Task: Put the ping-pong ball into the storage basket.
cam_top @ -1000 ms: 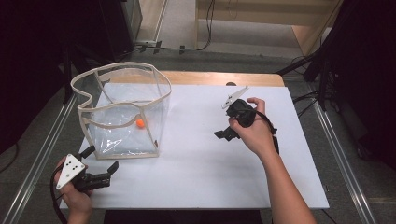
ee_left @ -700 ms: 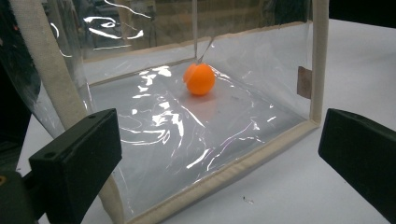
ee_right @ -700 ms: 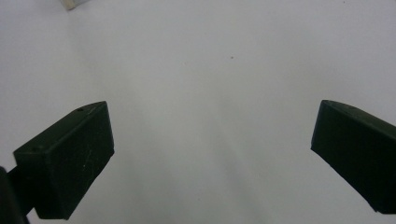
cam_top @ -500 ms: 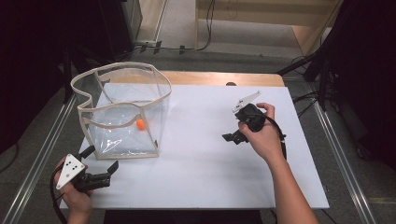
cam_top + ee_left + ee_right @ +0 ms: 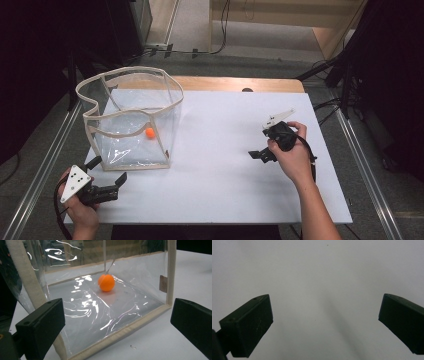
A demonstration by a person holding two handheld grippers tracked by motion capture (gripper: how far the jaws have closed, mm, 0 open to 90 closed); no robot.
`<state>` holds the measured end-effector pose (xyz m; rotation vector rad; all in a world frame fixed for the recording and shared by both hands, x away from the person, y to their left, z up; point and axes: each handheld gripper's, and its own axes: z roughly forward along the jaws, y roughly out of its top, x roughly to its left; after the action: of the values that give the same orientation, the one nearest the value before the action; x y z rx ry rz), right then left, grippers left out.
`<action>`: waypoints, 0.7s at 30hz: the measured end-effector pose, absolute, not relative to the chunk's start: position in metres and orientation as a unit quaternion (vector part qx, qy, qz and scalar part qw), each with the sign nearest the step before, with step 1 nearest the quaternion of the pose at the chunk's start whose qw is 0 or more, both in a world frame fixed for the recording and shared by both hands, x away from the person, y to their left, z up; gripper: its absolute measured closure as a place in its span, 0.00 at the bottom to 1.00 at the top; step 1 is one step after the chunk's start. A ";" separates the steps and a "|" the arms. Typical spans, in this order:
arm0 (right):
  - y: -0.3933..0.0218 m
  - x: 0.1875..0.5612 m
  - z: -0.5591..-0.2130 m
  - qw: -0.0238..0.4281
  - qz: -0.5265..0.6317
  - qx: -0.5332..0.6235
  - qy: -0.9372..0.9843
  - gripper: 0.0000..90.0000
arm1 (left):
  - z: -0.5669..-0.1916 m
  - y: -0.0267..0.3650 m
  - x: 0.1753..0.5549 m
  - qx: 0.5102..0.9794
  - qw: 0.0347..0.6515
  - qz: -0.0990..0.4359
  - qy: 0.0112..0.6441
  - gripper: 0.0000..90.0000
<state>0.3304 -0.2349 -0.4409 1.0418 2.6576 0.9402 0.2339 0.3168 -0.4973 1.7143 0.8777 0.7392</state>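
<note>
The left gripper (image 5: pixel 111 186) sits low at the near left corner of the white table (image 5: pixel 225 200), held in a hand (image 5: pixel 80 212). Its two black jaws are spread wide apart and nothing is between them. In the left gripper view the jaws point at a see-through bag (image 5: pixel 105 315) with a cloth edge, and the bag's near bottom edge is just in front of them. The bag stands open at the top, on the left part of the table. Inside it, on the bag's floor and toward the back, lies a small orange ball (image 5: pixel 106 282). From the high view the ball (image 5: pixel 149 132) looks like a tiny dot near the middle of the bag (image 5: pixel 131 120). The right gripper (image 5: pixel 261 155) is far away on the other side of the table, held in the other hand (image 5: pixel 292 157). Its jaws are also wide apart and hold nothing. In the right gripper view they point down at the bare white table top (image 5: pixel 317 277). A dark cable (image 5: pixel 312 160) hangs by the right wrist.
</note>
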 end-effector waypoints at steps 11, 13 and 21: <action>-0.259 0.315 -0.453 0.076 0.330 0.366 0.867 0.00 | -0.497 0.317 0.234 0.714 0.513 0.308 0.364 0.00; -0.263 0.312 -0.455 0.078 0.334 0.370 0.864 0.00 | -0.497 0.317 0.234 0.714 0.512 0.308 0.365 0.00; -0.279 0.301 -0.464 0.085 0.348 0.377 0.854 0.00 | -0.497 0.316 0.234 0.714 0.511 0.309 0.365 0.00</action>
<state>0.3009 -0.2792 -0.4637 1.1231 2.5472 1.0372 0.2337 0.3165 -0.4973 1.7198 0.8786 0.7429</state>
